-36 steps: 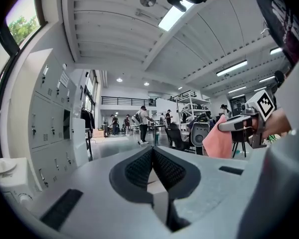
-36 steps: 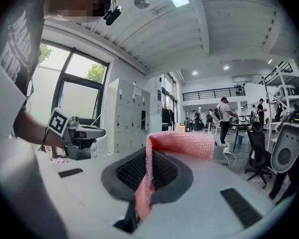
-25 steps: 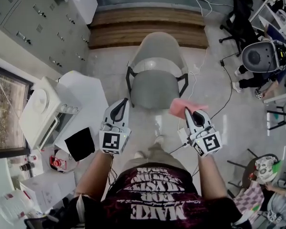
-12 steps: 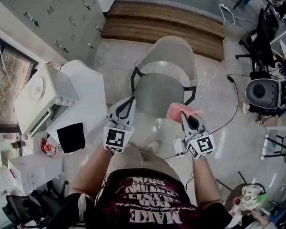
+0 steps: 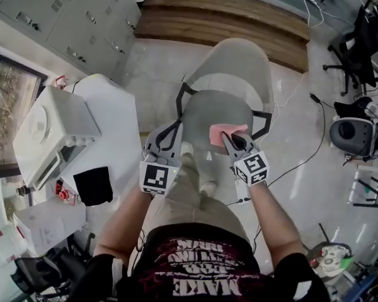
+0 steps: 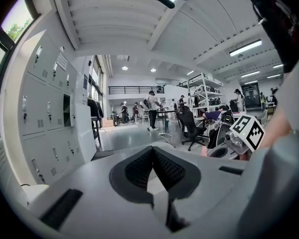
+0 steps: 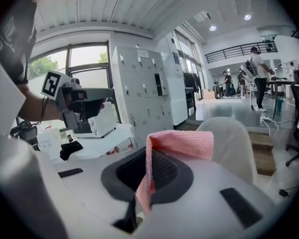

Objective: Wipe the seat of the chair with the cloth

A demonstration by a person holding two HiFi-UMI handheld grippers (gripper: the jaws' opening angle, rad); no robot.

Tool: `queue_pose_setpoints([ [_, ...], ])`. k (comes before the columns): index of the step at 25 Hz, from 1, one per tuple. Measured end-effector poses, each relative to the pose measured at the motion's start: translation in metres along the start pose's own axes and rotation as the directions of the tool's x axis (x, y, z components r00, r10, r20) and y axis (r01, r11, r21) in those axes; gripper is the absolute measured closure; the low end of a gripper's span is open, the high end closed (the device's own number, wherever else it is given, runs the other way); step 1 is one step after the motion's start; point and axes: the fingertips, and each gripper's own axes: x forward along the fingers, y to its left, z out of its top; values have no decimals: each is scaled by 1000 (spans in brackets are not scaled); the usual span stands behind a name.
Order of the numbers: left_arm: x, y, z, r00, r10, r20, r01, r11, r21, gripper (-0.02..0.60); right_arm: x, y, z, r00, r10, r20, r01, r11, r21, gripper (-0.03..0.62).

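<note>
Over the near right part of the chair's (image 5: pixel 230 68) grey seat (image 5: pixel 201 109) hangs the pink cloth (image 5: pixel 225 133), pinched between the closed jaws of the right gripper (image 5: pixel 230 142), with one end folded over above the pads; whether it touches the seat I cannot tell. A second ago that cloth hung above the floor, just near of the seat's right corner, and both grippers were short of the chair. Since then the person has come forward and both grippers have gone further out. The left gripper (image 6: pixel 152 149) now lies at the seat's near left edge, where earlier it was over bare floor. Its jaws meet at the tips with nothing between them, the same as before. The two grippers sit side by side, apart, both aimed towards the chair's backrest. To the left, the white table (image 5: pixel 116 150) with the white appliance (image 5: pixel 57 128) and the black item (image 5: pixel 93 185) is unchanged.
</note>
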Motion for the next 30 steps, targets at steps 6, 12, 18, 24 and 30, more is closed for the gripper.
queue_pose_setpoints([
  [6,52,27,-29,999,-25,-25,25,999,-32,577,86,-28,-34,994,31,-103,-29,999,14,585],
  [12,102,55,-69,996,-50,-78,47,998,-43,577,172,-61,-71,984,51,-169,-43,998,49,585],
  [18,141,72,-120,990,-61,-124,53,996,-66,577,251,-91,-126,964,67,-258,-50,996,69,585],
  [24,161,73,-165,981,-100,-167,87,993,-81,577,307,-105,-179,931,101,-350,-66,992,109,585],
  [30,175,77,-194,973,-110,-201,96,992,-76,576,338,-122,-224,896,89,-435,-19,987,162,585],
])
